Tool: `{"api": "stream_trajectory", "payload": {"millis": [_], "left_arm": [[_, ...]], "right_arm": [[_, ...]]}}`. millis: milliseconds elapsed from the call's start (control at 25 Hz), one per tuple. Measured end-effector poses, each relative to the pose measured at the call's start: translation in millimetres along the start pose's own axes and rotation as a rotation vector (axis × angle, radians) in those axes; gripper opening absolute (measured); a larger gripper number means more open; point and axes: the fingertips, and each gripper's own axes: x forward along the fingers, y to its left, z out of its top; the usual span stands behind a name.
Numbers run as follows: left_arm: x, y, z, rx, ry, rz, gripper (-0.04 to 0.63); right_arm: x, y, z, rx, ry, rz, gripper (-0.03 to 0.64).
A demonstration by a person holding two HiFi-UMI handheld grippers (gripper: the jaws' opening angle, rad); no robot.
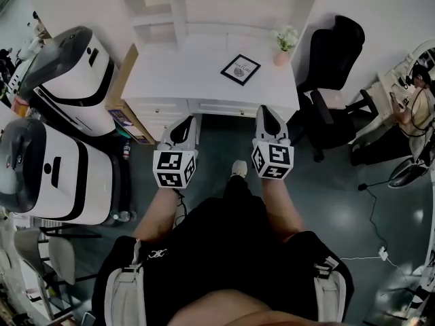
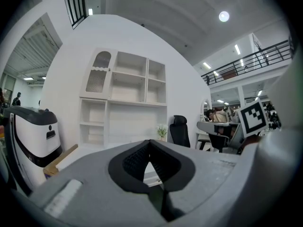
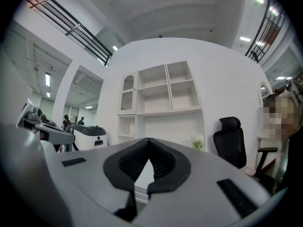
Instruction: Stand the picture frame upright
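A black picture frame lies flat on the white desk, right of centre and turned at an angle. My left gripper and right gripper hang side by side just short of the desk's front edge, well apart from the frame. Both are shut with nothing between the jaws. In the left gripper view the left gripper points at the desk and shelves; the right gripper does the same in its own view. The frame is hidden behind the jaws in both gripper views.
A potted plant stands at the desk's back right corner. A white shelf unit rises behind the desk. A black office chair sits to the right. Two large white machines stand on the left. A person sits far right.
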Motion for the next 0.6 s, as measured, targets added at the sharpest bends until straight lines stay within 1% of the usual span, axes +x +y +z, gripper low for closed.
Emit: {"api": "stream_trajectory", "payload": {"millis": [240, 480, 600], "left_arm": [[44, 17, 0, 0.019, 0.001, 0.031, 0.017], [113, 34, 6, 0.017, -0.002, 0.073, 0.017], [152, 38, 13, 0.015, 0.006, 0.082, 0.017]], "right_arm": [[48, -20, -11, 0.010, -0.009, 0.011, 0.002], [110, -57, -21, 0.018, -0.001, 0.016, 0.002], [145, -81, -26, 0.032, 0.012, 0.026, 0.002]]}}
